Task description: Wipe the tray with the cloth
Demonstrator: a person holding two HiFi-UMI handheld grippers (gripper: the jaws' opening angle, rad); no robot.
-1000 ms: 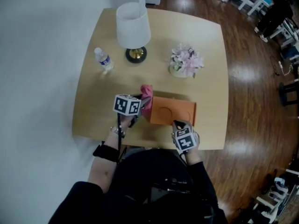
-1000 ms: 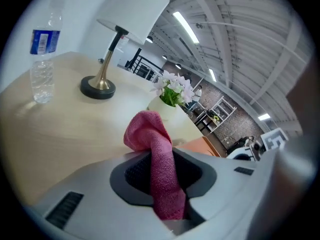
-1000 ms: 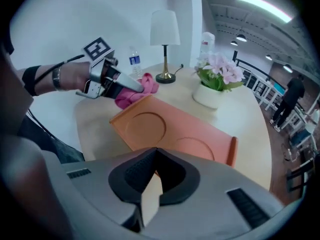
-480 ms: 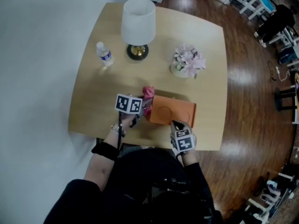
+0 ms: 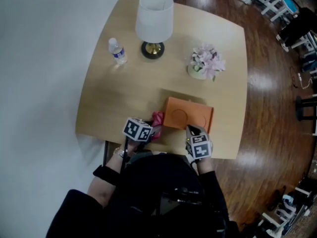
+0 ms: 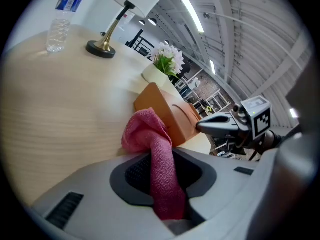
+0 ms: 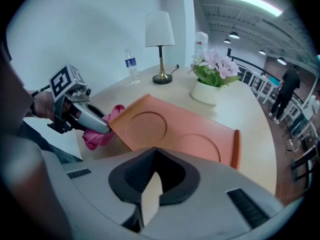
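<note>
An orange tray (image 5: pixel 188 117) with two round recesses lies near the table's front edge, its left side tilted up in the left gripper view (image 6: pixel 160 106). My right gripper (image 5: pixel 192 130) is shut on the tray's near edge (image 7: pixel 175 134). The left gripper (image 5: pixel 151 130) is shut on a pink cloth (image 5: pixel 157 119), which hangs bunched beyond its jaws (image 6: pixel 150 134). The cloth sits just off the tray's near-left corner, touching the table. In the right gripper view the cloth (image 7: pixel 97 136) and the left gripper (image 7: pixel 102 126) show beside that corner.
On the wooden table (image 5: pixel 124 98) stand a white-shaded lamp (image 5: pixel 154 24), a water bottle (image 5: pixel 118 51) and a pot of pale flowers (image 5: pixel 205 63) at the back. The table's front edge is right below both grippers. Dark wood floor and white chairs lie to the right.
The left gripper has carried the cloth from the tray's far-left corner toward me, to its near-left corner. The right gripper has kept its hold in place.
</note>
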